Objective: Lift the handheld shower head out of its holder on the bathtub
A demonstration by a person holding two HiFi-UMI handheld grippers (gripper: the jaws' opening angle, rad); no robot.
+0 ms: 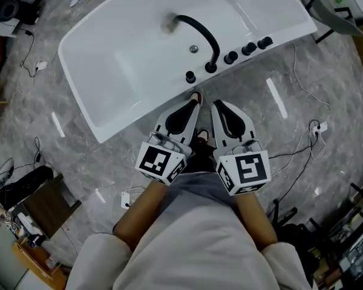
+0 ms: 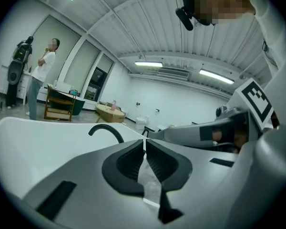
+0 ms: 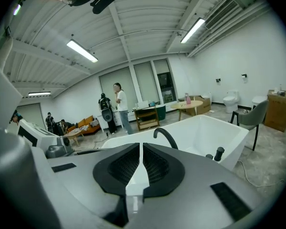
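Head view: you stand at one white rectangular bathtub (image 1: 109,110) with two grippers held side by side, their tips close to its near rim. Your left gripper (image 1: 193,106) is clenched on nothing, its jaws pressed together. Your right gripper (image 1: 219,106) is likewise closed and empty. Five black fittings stand in a row on the rim ahead: one curved black spout (image 1: 201,32), three round black knobs (image 1: 230,57) and, at the right end, the black handheld shower head (image 1: 264,42). The shower head sits upright in its holder, apart from both grippers. Right gripper view shows one person in a white shirt (image 3: 118,106) standing beyond the tub.
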